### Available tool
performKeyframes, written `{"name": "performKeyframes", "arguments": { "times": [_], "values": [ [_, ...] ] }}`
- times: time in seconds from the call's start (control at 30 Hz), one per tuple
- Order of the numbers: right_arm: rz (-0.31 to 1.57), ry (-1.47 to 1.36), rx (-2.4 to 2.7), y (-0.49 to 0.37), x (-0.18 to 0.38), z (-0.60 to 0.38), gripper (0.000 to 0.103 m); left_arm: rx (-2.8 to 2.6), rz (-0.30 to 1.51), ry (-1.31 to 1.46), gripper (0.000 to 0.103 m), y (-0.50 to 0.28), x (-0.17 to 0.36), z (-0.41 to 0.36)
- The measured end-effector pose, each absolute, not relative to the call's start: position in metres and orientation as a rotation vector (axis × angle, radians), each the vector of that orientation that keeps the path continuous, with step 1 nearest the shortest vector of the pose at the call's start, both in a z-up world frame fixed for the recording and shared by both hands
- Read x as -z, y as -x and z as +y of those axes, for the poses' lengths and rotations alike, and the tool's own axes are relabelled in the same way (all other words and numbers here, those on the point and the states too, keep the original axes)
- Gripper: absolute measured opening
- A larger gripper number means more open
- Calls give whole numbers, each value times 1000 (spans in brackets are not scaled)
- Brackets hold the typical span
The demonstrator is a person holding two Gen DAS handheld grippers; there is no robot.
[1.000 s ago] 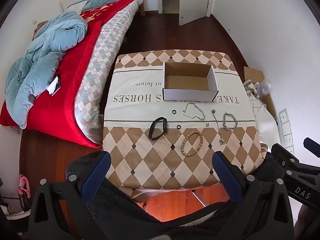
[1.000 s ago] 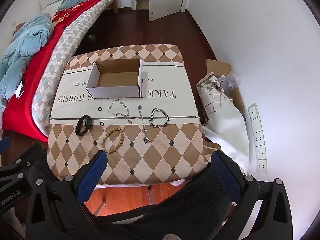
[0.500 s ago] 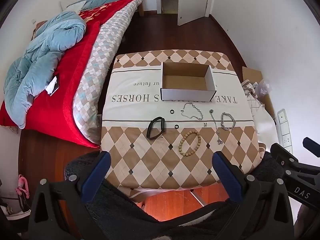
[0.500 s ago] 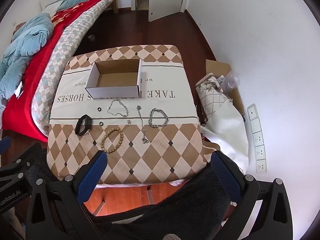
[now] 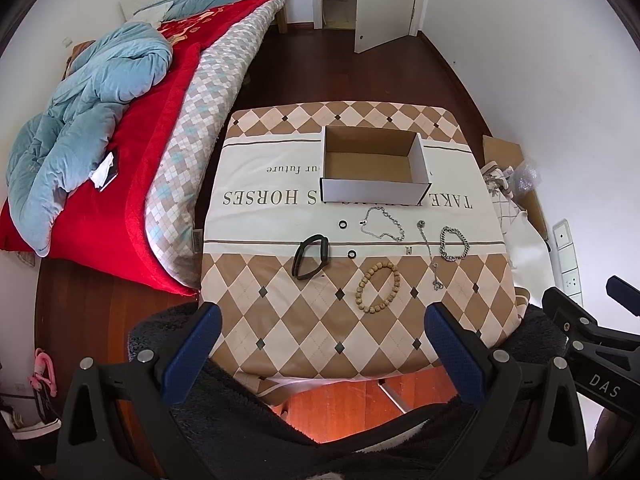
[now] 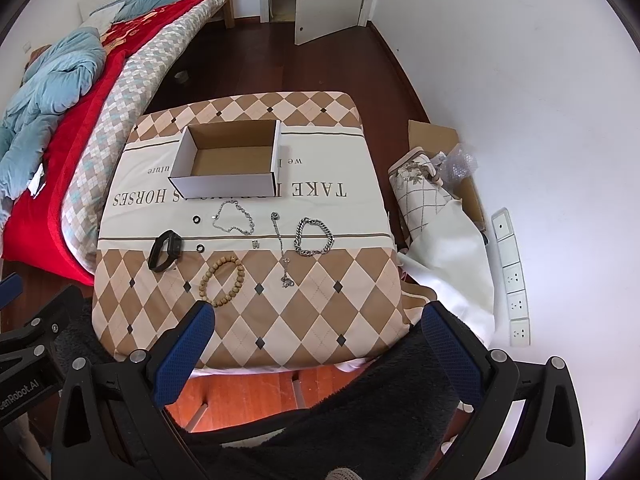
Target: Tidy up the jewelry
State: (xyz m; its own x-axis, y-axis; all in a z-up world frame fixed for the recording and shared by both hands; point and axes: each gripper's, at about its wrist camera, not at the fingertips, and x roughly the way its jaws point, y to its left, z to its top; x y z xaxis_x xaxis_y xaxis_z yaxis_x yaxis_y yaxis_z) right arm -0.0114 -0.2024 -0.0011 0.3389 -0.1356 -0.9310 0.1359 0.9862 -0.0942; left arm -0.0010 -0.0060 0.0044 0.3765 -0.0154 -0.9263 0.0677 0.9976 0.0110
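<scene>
Well, the left tongs [image 5: 320, 332] are hanging spread wide, the bead bracelet [image 5: 378, 288] lying on the tabletop [image 5: 280, 320] just beyond them. The right tongs [image 6: 318, 330] are gaping too, the bead bracelet [image 6: 222, 282] sitting ahead, leftward.

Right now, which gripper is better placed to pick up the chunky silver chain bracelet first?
Probably the right gripper. The chunky silver chain bracelet lies almost straight ahead of its open fingers, while in the left view it sits off to the right of the left gripper. Both are open and empty.
</scene>
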Motion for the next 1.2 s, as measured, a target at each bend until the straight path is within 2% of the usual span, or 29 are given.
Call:
{"name": "performKeyframes", "arguments": {
  "times": [1.2],
  "values": [
    [1196,17,180,11,-10,-204,103,59,1184,-34,103,1,-5,-4]
  ]
}}
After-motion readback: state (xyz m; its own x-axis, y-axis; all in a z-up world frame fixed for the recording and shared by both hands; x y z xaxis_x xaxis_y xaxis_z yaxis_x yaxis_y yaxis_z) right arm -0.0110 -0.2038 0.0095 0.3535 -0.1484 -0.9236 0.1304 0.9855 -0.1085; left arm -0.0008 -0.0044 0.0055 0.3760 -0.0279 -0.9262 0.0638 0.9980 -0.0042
